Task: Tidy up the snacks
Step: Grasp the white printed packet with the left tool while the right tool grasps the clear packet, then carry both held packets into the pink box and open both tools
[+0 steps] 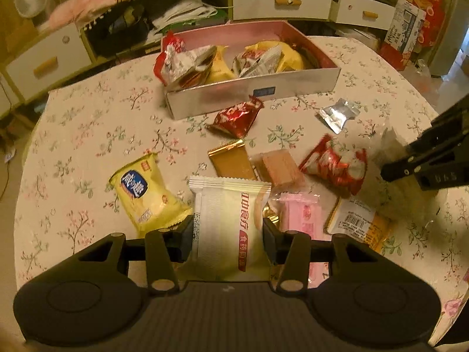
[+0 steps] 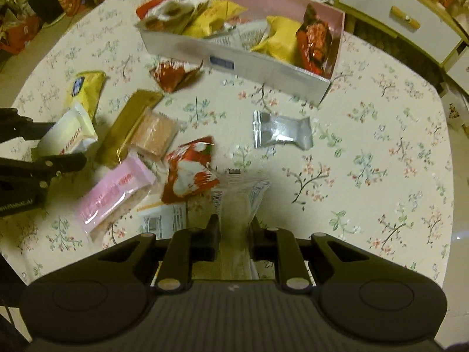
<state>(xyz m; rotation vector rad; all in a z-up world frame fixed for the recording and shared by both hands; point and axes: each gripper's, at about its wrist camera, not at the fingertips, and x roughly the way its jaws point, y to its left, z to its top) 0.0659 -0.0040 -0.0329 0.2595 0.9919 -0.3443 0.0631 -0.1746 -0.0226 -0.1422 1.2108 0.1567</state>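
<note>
Gripping a white packet (image 1: 231, 228), the left gripper (image 1: 228, 236) risks dragging the pink packet (image 1: 302, 214) beside it. Ahead sits the box (image 1: 255, 96). Clamped narrow on a clear packet (image 2: 237, 205), the right gripper (image 2: 234, 234) has open cloth rightward.

The lower end of the white packet (image 1: 231, 228) disappears behind the left gripper (image 1: 228, 234), and the clear packet (image 2: 240, 205) is blurred and half covered by the right gripper (image 2: 234, 231). The print on the barcode packet (image 1: 356, 220) is too small to read. Wrappers in the box (image 1: 252, 94) overlap, hiding those beneath.
</note>
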